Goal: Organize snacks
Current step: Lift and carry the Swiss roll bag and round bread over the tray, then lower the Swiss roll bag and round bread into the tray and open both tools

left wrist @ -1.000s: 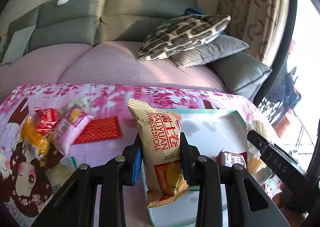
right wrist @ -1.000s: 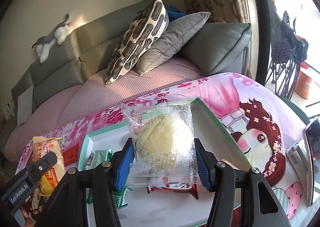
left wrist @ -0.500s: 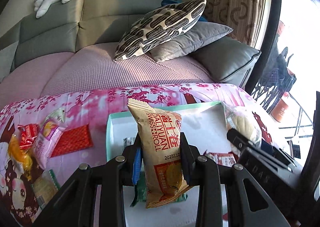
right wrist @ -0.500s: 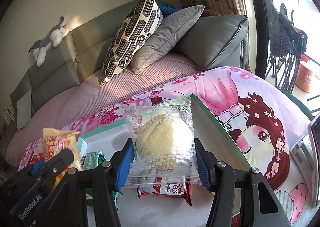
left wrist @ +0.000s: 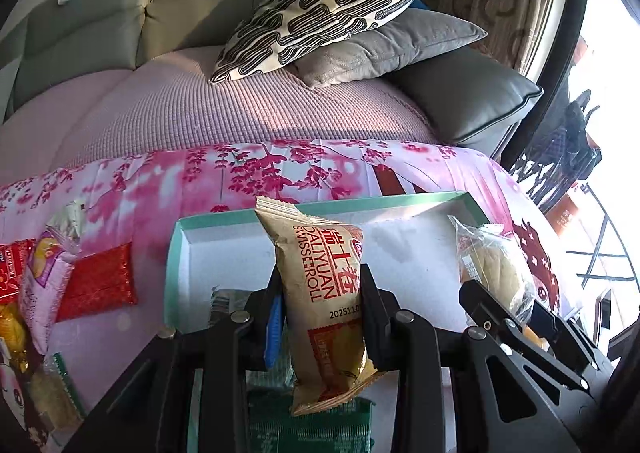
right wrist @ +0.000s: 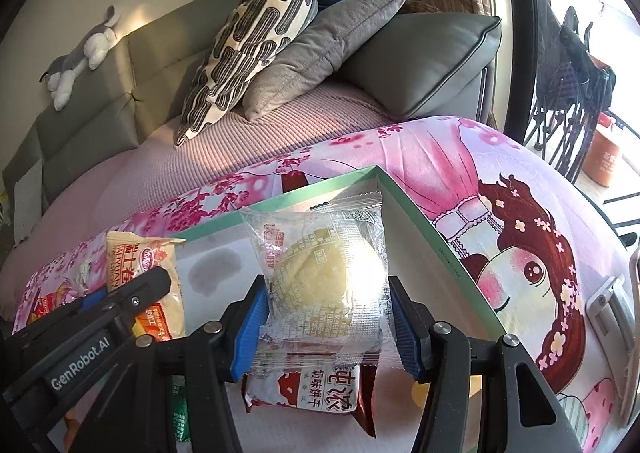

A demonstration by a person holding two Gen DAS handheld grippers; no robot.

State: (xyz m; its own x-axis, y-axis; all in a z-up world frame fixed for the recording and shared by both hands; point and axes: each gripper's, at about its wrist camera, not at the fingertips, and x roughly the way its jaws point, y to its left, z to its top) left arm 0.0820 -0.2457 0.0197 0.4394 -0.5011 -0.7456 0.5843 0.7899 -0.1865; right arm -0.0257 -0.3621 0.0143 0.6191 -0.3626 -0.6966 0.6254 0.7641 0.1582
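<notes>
jaws on both sides are being kept clenched: the left gripper is squeezing a tan swiss roll pack, the right gripper a clear-wrapped bun. both snacks are being held over the green-rimmed tray, above a red biscuit pack.

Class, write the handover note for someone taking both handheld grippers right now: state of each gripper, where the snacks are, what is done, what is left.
Left gripper: shut on the tan Swiss roll packet, held upright above the box.
Right gripper: shut on the clear-wrapped bun, also over the box.
Green-rimmed box: already holds a green packet and a red-and-white biscuit packet.
Left to do: put down both held snacks in the box, then fetch the pile still on the pink blanket, including the red packet and pink packet.
</notes>
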